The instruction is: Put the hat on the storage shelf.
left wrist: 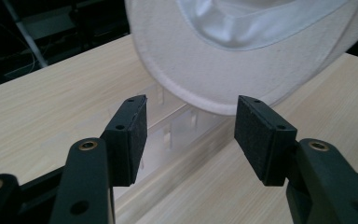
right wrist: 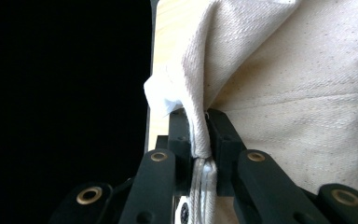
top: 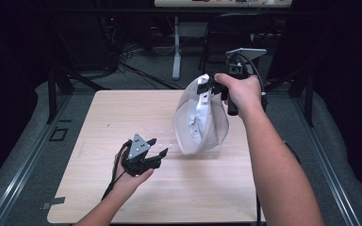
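My right gripper (right wrist: 199, 140) has its fingers (right wrist: 179, 140) pinched tight on a fold of the white hat (top: 199, 117), the cloth squeezed flat between both pads with a little tuft of it bunching out just above them. My left gripper (top: 156, 148) has its fingers (left wrist: 131, 137) standing well apart with nothing between them; no pad touches the hat.

The hat is a soft, cream-white fabric piece with a fine twill weave and visible stitched seams. In the high view it hangs from my right gripper above the far right part of the wooden table (top: 99, 188), tilted so its open underside faces my left, showing a paler, smoother lining and an inner band. Its lower edge reaches down to a clear plastic stand (top: 202, 151) that sits on the table; I cannot tell whether the two touch.

From my left gripper view the rounded brim (left wrist: 191, 79) fills the upper part of the scene, ahead of and above my open fingers, well clear of them. The clear plastic stand (left wrist: 177, 130) runs beneath the brim, seen in the gap between my pads.
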